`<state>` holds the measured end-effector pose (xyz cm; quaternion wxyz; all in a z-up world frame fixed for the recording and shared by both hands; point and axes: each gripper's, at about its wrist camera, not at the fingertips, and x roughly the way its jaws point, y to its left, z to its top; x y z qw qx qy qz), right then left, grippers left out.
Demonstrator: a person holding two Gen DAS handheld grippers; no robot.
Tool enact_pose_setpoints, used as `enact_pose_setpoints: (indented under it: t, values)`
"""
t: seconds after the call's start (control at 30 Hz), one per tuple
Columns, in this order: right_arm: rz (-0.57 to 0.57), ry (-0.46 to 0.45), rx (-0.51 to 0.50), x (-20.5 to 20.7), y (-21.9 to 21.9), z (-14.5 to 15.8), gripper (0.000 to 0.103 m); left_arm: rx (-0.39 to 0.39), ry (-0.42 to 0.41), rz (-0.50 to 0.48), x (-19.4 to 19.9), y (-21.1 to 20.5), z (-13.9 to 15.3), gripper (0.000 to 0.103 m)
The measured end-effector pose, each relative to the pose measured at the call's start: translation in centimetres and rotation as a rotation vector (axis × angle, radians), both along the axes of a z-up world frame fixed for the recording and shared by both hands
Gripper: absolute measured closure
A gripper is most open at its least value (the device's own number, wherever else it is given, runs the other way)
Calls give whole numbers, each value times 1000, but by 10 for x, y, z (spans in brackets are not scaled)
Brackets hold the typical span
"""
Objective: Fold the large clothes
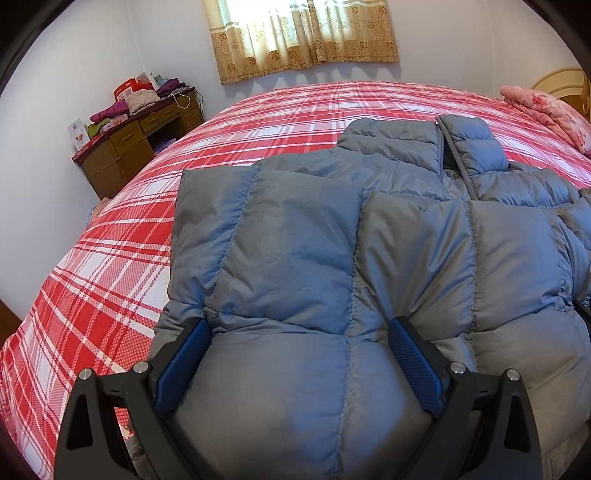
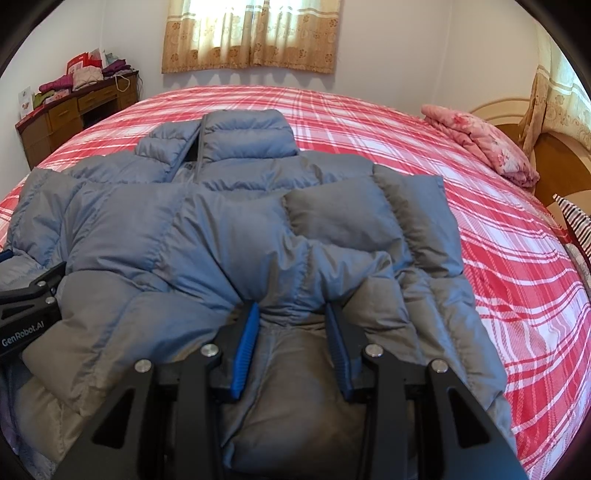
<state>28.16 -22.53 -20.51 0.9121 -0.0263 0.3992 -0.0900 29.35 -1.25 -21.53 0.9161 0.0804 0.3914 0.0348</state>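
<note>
A grey puffer jacket (image 1: pixel 369 236) is spread on a bed (image 1: pixel 110 258) covered by a red-and-white plaid sheet. Its near hem has been doubled back toward the collar (image 2: pixel 243 136), which lies at the far end, ahead of both grippers, with the zip partly undone.

Left gripper (image 1: pixel 299 332): jaws are set wide, and a thick bulge of the jacket's folded edge fills the gap between them. The blue pads (image 1: pixel 413 362) lie against the fabric on both sides; whether they are pressing or merely resting cannot be told.

Right gripper (image 2: pixel 291 317): jaws are partly closed, and a gathered pleat of the jacket is pinched between the blue pads (image 2: pixel 245 347). The fabric is seen puckering into the grip. The left gripper's black body is caught at the left edge of the right wrist view, touching the same folded edge.

Beyond the jacket and to the left, a wooden desk (image 1: pixel 129 147) is seen against the wall; folded clothes (image 1: pixel 140 99), boxes and cards are piled on its top. Drawer contents are not visible.

Ahead and to the right, a pink folded quilt (image 2: pixel 480 144) is laid by the headboard (image 2: pixel 546 155). A floral curtain (image 1: pixel 303 33) is hung on the far wall.
</note>
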Motion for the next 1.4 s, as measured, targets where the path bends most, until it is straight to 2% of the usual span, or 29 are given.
enact_pose_setpoints:
  t: [0.3, 0.6, 0.7, 0.77, 0.83, 1.03, 1.17, 1.23, 1.4]
  values:
    - [0, 1, -8, -1, 1, 0, 62, 5, 2, -1, 0, -2, 1, 5]
    - [-5, 13, -66, -2, 6, 5, 60, 2, 15, -5, -1, -2, 3, 4]
    - [11, 31, -79, -3, 6, 10, 53, 14, 36, -31, -1, -2, 9, 4]
    - [38, 29, -78, -5, 5, 16, 37, 12, 33, -59, -6, -2, 19, 4]
    - [53, 24, -76, -6, 3, 20, 27, 7, 4, -90, -13, -4, 32, 4]
    - [116, 41, -53, -2, 1, 34, 25, 33, -45, -135, -16, -11, 69, 4]
    - [160, 60, 12, 4, -11, 54, 24, 8, -46, -137, 4, -6, 98, 4]
    - [149, 52, 43, 13, -24, 66, 20, 1, -42, -136, 24, -5, 107, 4]
    - [102, 34, 119, 64, -56, 93, 16, -45, -6, -96, 96, -2, 114, 4]
